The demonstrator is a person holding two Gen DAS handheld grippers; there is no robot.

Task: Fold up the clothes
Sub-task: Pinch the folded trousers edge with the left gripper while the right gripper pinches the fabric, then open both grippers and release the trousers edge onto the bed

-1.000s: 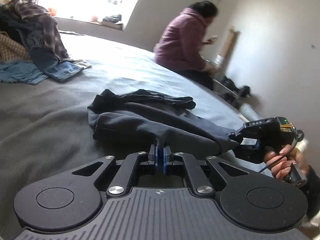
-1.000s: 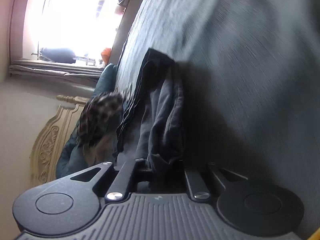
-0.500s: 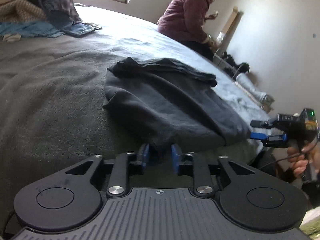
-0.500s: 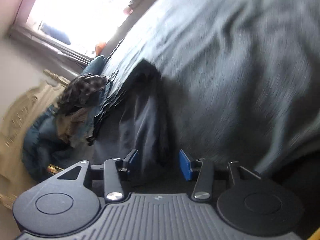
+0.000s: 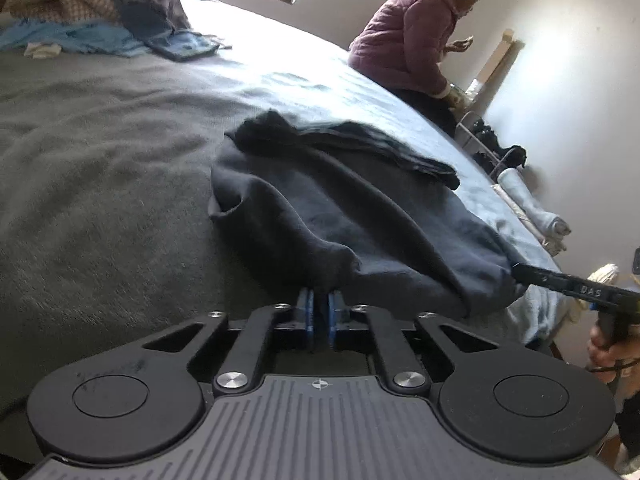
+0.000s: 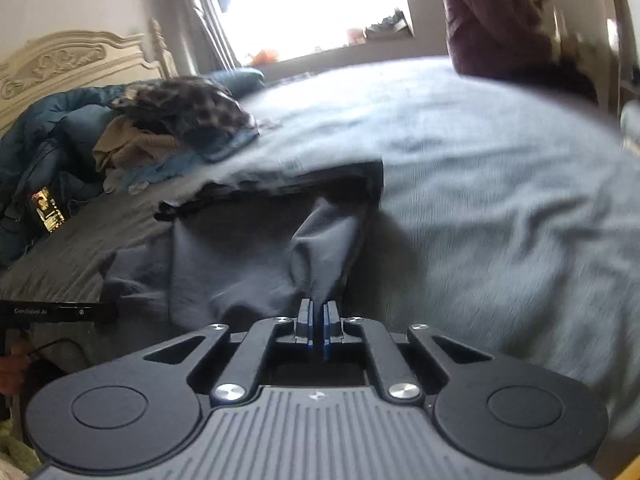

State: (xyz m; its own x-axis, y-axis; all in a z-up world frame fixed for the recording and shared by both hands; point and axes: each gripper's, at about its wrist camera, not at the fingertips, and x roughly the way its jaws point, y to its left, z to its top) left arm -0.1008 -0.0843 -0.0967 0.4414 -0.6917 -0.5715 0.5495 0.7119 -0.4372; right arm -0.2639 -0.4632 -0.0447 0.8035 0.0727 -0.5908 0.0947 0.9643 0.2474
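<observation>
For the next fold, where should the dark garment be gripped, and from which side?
Grip the dark garment along its near edge, at two spread spots, coming in low from the bed's near side. It lies flat with that edge raised and free. The left tongs and right tongs already pinch it there.

The left gripper point(image 5: 319, 312) points forward and slightly downward, its blue pads pinched tight on a fold of dark cloth point(image 5: 360, 224). The right gripper point(image 6: 316, 318) is angled the same way and clamped on another edge, the person's right hand point(image 5: 612, 354) wrapped around its handle
</observation>
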